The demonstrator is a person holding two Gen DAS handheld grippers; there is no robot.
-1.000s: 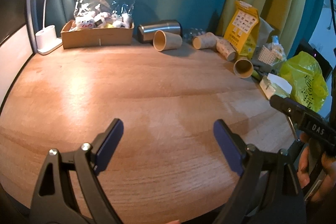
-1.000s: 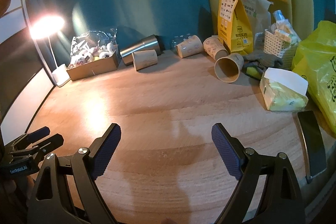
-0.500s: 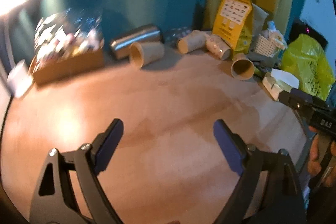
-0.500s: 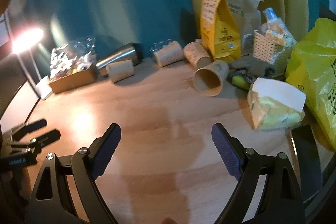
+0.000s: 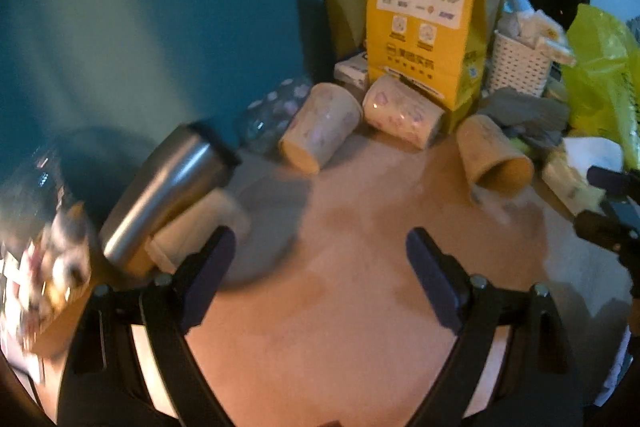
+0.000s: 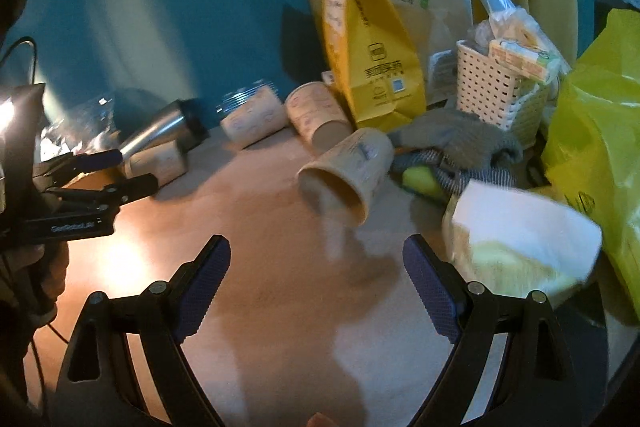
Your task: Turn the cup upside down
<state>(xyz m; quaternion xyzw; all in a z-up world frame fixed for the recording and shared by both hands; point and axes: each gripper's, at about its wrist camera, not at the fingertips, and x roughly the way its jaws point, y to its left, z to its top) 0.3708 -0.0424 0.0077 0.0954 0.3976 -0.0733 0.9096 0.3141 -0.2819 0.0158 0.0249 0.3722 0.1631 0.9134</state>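
Note:
Several paper cups lie on their sides at the back of the wooden table. The nearest cup (image 6: 346,175) lies with its mouth toward me, just ahead of my right gripper (image 6: 316,281), which is open and empty. It also shows in the left wrist view (image 5: 492,157). My left gripper (image 5: 320,275) is open and empty; a tan cup (image 5: 192,231) lies just beyond its left finger, under a steel tumbler (image 5: 168,191). Two patterned cups (image 5: 320,137) (image 5: 404,113) lie further back.
A yellow paper bag (image 5: 420,11) stands at the back. A white basket (image 6: 496,95), grey cloth (image 6: 460,139), tissue pack (image 6: 520,251) and green plastic bag (image 6: 600,147) crowd the right. A snack box (image 5: 36,267) sits at the left. The left gripper shows in the right wrist view (image 6: 92,183).
Both grippers have moved forward toward the back of the table, so the cups and clutter appear much larger and closer. Both stay open and empty.

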